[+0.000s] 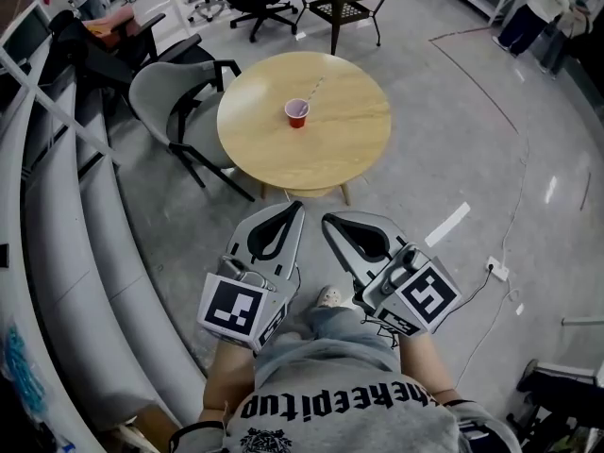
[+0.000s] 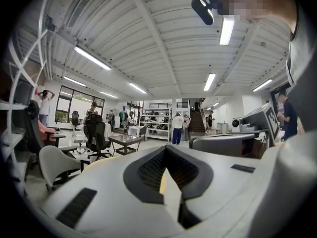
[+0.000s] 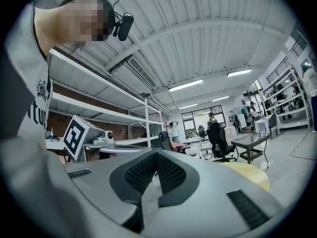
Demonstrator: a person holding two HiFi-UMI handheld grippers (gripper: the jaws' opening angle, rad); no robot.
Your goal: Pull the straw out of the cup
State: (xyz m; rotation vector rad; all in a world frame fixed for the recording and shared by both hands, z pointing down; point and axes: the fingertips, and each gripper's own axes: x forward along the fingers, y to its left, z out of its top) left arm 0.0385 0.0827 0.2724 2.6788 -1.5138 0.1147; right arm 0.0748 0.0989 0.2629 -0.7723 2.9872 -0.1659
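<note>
Red plastic cup (image 1: pixel 296 113), upper centre, holds its thin pale straw (image 1: pixel 314 88); left gripper (image 1: pixel 294 209) and right gripper (image 1: pixel 328 221), closed and empty, sit well short.

Dark lettering runs across the grey shirt (image 1: pixel 344 411), on the person's side of the table (image 1: pixel 359 154). It looks like "theeepituo", but the letters are warped. Between shirt and table, the left gripper (image 1: pixel 295 206) and right gripper (image 1: pixel 327 219) bear square black-and-white code markers.

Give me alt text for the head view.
A red cup with a straw in it stands near the middle of a round wooden table, with a grey chair at its left. The person holds the left gripper and right gripper short of the table, jaws together and empty.
</note>
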